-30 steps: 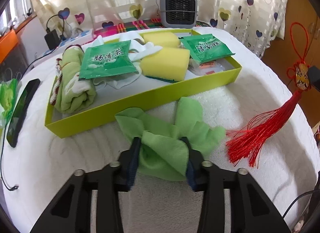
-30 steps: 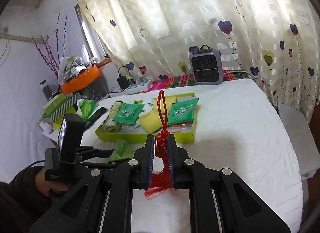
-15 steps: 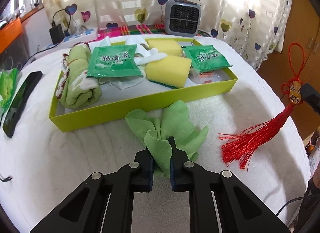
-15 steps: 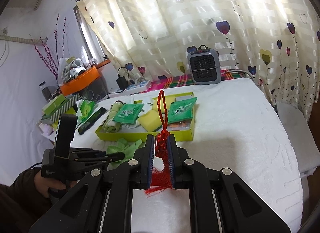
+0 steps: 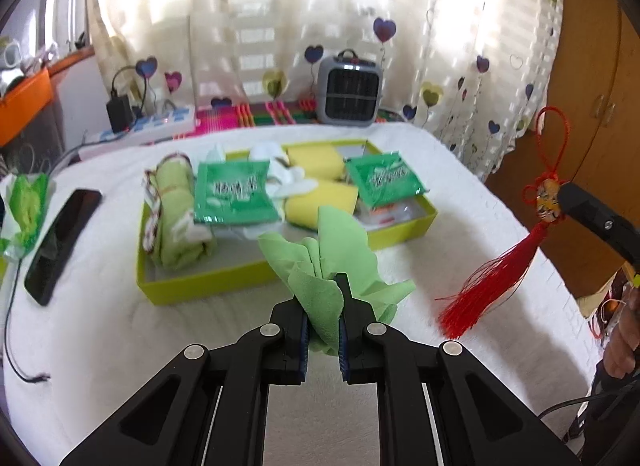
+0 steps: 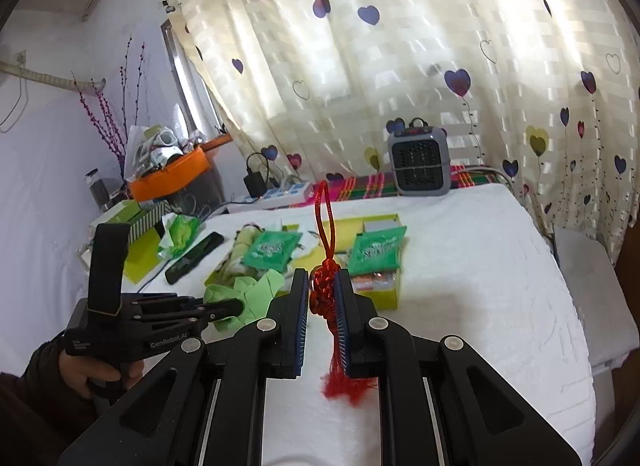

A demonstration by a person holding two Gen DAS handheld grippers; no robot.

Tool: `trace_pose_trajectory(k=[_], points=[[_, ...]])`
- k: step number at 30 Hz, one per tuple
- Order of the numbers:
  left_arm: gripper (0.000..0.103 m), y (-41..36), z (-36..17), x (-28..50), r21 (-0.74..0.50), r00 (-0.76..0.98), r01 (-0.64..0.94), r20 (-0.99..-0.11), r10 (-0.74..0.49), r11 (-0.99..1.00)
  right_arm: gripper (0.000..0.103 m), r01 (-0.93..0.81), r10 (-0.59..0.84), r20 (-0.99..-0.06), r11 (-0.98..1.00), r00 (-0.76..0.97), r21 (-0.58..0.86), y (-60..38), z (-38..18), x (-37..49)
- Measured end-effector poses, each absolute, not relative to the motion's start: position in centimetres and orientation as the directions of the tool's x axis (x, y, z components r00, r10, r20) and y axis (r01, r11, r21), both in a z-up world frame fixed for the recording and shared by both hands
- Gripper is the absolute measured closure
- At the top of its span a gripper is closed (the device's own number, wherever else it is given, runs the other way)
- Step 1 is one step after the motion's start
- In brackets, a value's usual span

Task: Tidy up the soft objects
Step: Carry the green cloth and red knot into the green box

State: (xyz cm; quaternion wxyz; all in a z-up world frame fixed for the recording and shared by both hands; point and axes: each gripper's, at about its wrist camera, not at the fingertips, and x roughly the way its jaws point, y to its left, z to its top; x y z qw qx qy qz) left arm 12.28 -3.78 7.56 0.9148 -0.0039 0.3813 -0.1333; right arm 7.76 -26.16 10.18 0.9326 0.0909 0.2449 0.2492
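A crumpled light-green cloth (image 5: 340,250) is pinched in the left claw (image 5: 323,322), its folds fanning upward above the white bed cover, just in front of the yellow-green tray (image 5: 208,286). A red knotted tassel (image 6: 326,298) hangs from the right claw (image 6: 323,306), loop upright, fringe trailing down, clear of the bed.

Two claws: the left claw (image 5: 323,306) and the right claw (image 6: 323,298). One loose green cloth (image 5: 344,250), one red tassel knot (image 5: 492,278) and one yellow-green tray (image 5: 208,286). In the tray: two yellow sponges (image 5: 320,201), two green sachets (image 5: 232,193), one rolled green towel (image 5: 176,217). Elsewhere: one black phone (image 5: 60,242), one grey heater (image 5: 350,91), one power strip (image 5: 148,127).
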Motion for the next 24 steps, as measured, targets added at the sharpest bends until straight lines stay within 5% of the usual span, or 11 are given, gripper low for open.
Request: trace_pose_trajectory(k=[24], points=[[0.092,-1.8,10.7,15.0,-0.106,0.724,0.236,-0.644,-0.247,0.966,0.089,-0.458,0.52,-0.389,0.854,0.76,0.247,-22.8,13.1,11.6]])
